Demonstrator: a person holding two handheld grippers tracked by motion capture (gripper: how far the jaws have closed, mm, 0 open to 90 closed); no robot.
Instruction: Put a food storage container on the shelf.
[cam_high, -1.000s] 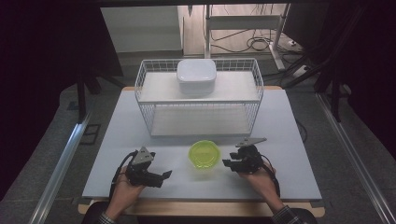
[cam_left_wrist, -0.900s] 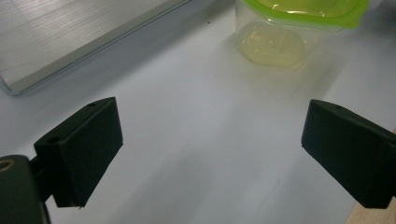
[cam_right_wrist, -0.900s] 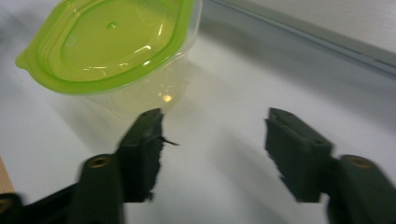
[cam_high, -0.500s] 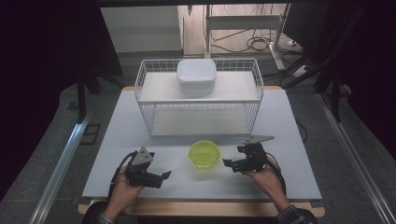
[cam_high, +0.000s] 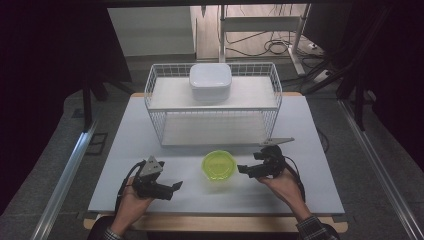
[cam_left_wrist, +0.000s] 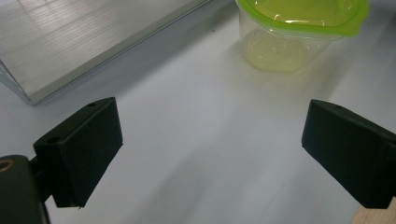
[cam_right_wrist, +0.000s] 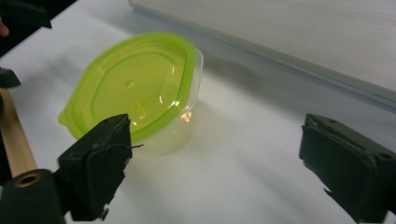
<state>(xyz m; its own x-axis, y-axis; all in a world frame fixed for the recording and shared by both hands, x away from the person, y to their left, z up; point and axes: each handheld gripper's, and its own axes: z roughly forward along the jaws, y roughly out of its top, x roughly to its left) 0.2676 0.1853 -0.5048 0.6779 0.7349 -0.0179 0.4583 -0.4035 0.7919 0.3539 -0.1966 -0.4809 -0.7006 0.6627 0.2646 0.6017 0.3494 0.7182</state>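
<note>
Two grippers, jaws wide and empty, flank a lidded green container (cam_high: 218, 166) at the table's near middle; the right gripper (cam_high: 244, 170) sits just beside it, the left gripper (cam_high: 173, 188) farther off. A clean grasp likely means squaring the right jaws around its clear walls. Beyond, a wire rack (cam_high: 213, 105) carries a white box (cam_high: 210, 81); nothing blocks the approach

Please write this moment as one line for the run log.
left gripper: open, idle | right gripper: open, beside tub | tub: lidded, on table
</note>
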